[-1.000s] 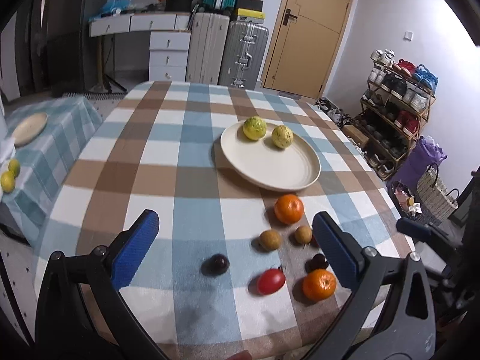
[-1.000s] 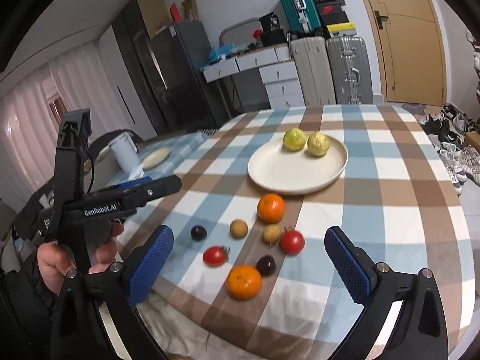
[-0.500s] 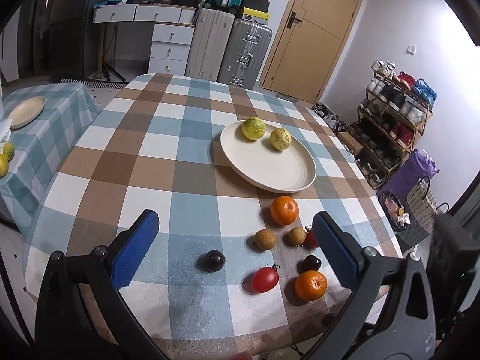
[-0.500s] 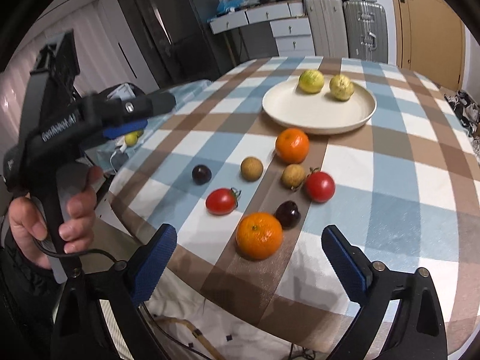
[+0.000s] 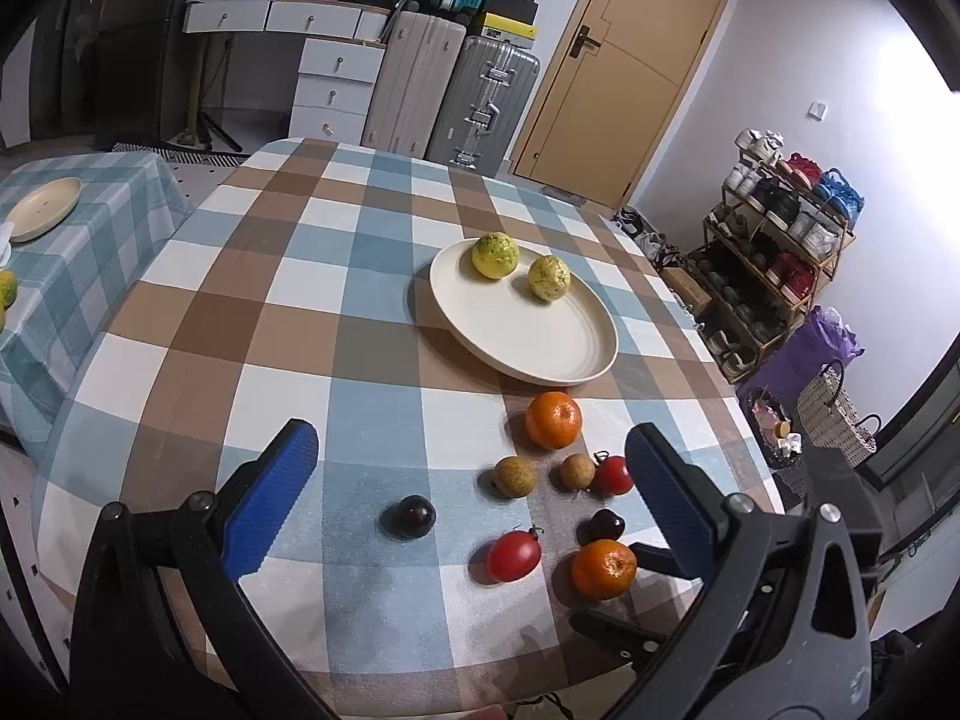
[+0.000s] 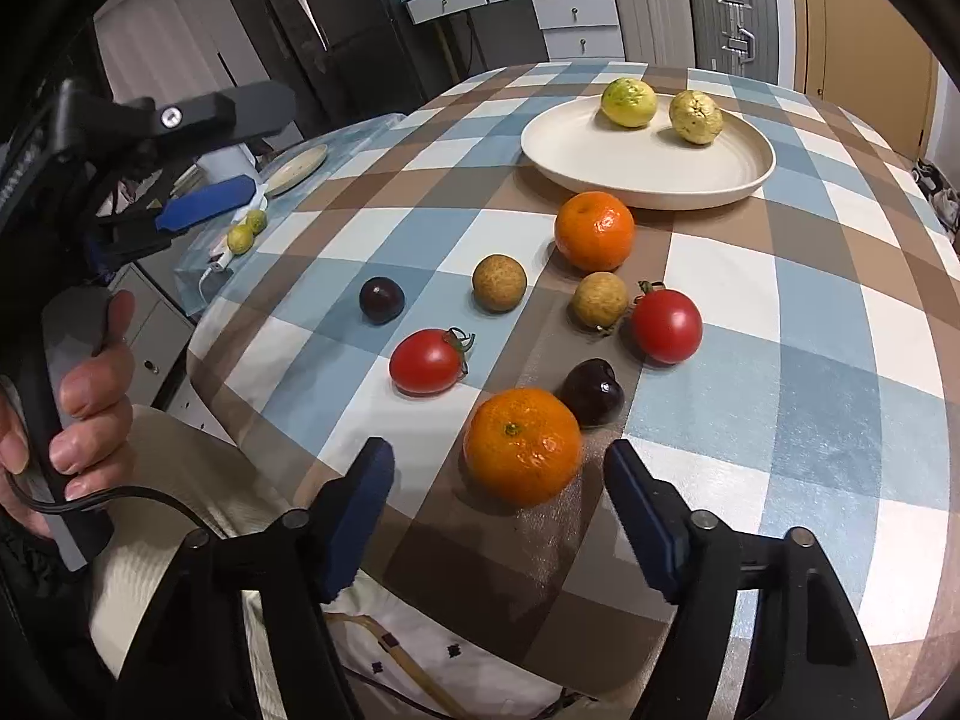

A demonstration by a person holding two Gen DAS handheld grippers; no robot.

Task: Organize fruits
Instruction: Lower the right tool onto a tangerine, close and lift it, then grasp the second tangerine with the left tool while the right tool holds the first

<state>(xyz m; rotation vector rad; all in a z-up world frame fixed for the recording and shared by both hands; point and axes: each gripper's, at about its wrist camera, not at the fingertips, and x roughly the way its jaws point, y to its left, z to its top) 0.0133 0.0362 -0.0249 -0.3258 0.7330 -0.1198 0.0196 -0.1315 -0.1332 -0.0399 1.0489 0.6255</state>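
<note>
A cream plate [image 5: 528, 336] [image 6: 576, 162] holds two yellow-green fruits [image 5: 495, 255] [image 6: 629, 102] on the checked table. In front of it lie two oranges, two red tomatoes, two tan round fruits and two dark plums. My right gripper [image 6: 498, 486] is open low at the table's near edge, its blue pads just short of the near orange [image 6: 522, 444] [image 5: 603, 567]. My left gripper [image 5: 468, 480] is open and empty above the near table, the fruit cluster between its pads in view. The far orange [image 5: 553, 419] [image 6: 594, 230] sits by the plate.
A side table [image 5: 90, 240] at the left carries a small plate [image 5: 42, 207] and limes. Suitcases, drawers and a door stand behind. A shoe rack [image 5: 774, 252] stands at the right. The table edge is right under my right gripper.
My right gripper has dropped and moved forward to the near orange, its pads narrowing somewhat. My left gripper has risen and pulled back a little. No fruit has moved.
</note>
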